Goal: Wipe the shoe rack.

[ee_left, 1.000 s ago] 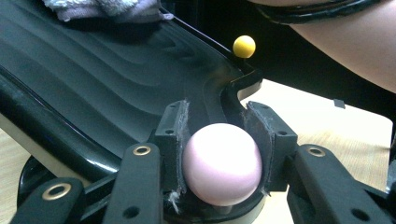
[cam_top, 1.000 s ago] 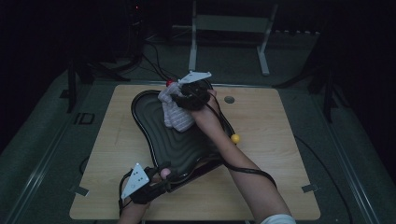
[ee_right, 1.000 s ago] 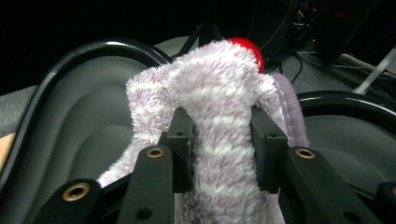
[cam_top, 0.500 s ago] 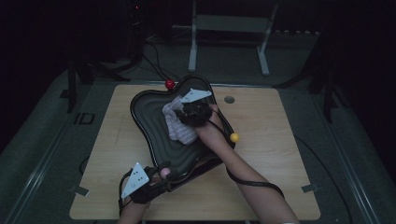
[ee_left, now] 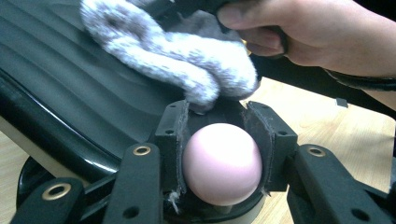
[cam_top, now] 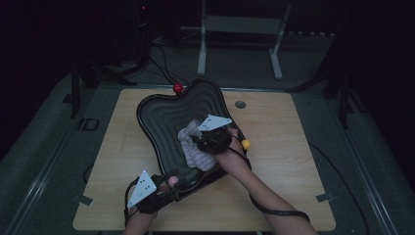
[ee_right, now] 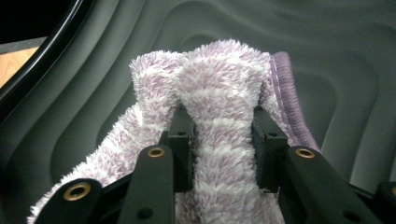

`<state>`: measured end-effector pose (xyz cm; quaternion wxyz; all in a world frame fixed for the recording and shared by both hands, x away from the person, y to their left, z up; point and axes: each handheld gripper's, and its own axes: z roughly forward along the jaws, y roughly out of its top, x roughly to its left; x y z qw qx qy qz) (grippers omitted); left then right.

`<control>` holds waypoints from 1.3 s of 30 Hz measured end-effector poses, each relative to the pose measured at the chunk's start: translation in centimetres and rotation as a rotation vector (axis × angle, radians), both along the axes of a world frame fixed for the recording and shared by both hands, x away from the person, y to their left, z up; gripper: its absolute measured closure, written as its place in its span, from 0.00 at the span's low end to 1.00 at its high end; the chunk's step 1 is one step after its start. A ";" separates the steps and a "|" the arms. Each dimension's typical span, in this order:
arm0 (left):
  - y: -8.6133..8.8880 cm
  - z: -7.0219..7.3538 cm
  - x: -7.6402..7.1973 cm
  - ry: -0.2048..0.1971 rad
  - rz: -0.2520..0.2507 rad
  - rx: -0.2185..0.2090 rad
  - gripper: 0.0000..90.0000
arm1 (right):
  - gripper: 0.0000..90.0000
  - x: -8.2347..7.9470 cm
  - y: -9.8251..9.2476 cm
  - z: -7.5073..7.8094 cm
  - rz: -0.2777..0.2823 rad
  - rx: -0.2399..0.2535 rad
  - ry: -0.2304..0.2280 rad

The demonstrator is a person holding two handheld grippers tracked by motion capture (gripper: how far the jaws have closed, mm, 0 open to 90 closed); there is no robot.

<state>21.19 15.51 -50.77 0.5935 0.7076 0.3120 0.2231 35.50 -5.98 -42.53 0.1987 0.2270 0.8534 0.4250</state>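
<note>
A black, ripple-floored tray [cam_top: 147, 122] lies on the wooden table, with a red ball [cam_top: 178, 88] at its far corner and a yellow ball [cam_top: 245, 144] at its right. My left gripper [cam_top: 169, 188] holds the tray's near corner by its pink ball [ee_left: 220, 163], jaws shut on it [ee_left: 218, 114]. My right gripper [cam_top: 205, 142] is shut on a fluffy lilac-and-white cloth [ee_right: 219, 79], which bulges up between the jaws [ee_right: 222, 126] and rests on the tray floor [ee_right: 327, 56]. In the left gripper view the cloth [ee_left: 177, 51] hangs just beyond the pink ball, under the other hand [ee_left: 317, 32].
The wooden tabletop [cam_top: 288, 176] has a small round hole [cam_top: 240, 104] to the right of the tray. A pale metal stand [cam_top: 240, 29] and cables sit on the dark floor behind. A cable [cam_top: 274, 210] trails along the right forearm.
The right gripper has dragged the cloth from the tray's far end, near the red ball, back toward the near right part of the tray. The left gripper has kept still.
</note>
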 end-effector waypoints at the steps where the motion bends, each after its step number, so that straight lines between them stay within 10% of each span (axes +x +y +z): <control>1: 0.0 0.0 0.0 -0.001 0.001 0.001 0.66 | 0.74 -0.2 -0.2 -0.1 0.003 -0.003 0.002; 25: 1.7 0.3 1.4 -0.008 0.051 0.024 0.64 | 0.74 -2.5 -2.1 -2.0 -0.005 -0.032 0.024; 29: 2.6 0.8 0.7 -0.024 0.061 -0.056 0.61 | 0.74 -2.5 -2.1 -1.9 -0.011 -0.026 0.036; 35: 4.4 0.8 -1.3 -0.074 0.116 -0.046 0.56 | 0.74 -2.4 -2.2 -2.0 -0.013 -0.016 0.041; 39: 5.4 -0.4 -2.1 -0.018 0.122 -0.076 0.55 | 0.74 -2.4 -2.1 -2.0 -0.015 -0.015 0.043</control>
